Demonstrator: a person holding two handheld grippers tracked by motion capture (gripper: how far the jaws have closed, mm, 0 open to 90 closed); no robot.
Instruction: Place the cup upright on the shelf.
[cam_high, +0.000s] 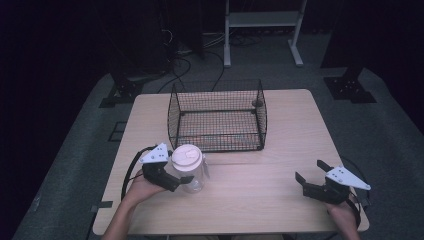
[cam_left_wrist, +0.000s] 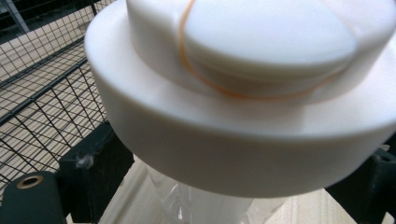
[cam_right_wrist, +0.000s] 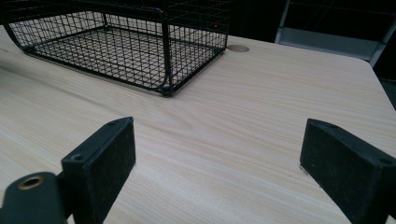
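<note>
1. Right now the left gripper (cam_high: 181, 176) has its jaws clamped on a clear jar (cam_high: 192, 176), one jaw each side of the body, just below the lid.
2. Left gripper view: jar's white lid (cam_left_wrist: 243, 93) sits right above & between the jaws, v. close to the lens; clear body (cam_left_wrist: 196, 205) drops down betw. them. Thin orange line curves across the lid top.
3. High view: jar stands upright on the table (cam_high: 250, 195), front-left part, just in front of the wire basket's near-left corner; can't tell if it touches the basket.
4. Left hand (cam_high: 142, 189) wraps the gripper from behind; black cable (cam_high: 129, 172) loops off to its left.
5. Right gripper (cam_high: 311, 176) has its jaws spread wide, nothing betw. them; in the right gripper view bare wood shows in the gap.
6. Right gripper is at the table's front-right, well apart from the jar, right hand (cam_high: 345, 212) behind it.
7. Black wire basket (cam_high: 217, 116) sits mid-table, farther back; looks empty.
8. Past the table: grey floor, cables, a white frame's legs (cam_high: 227, 37).
</note>
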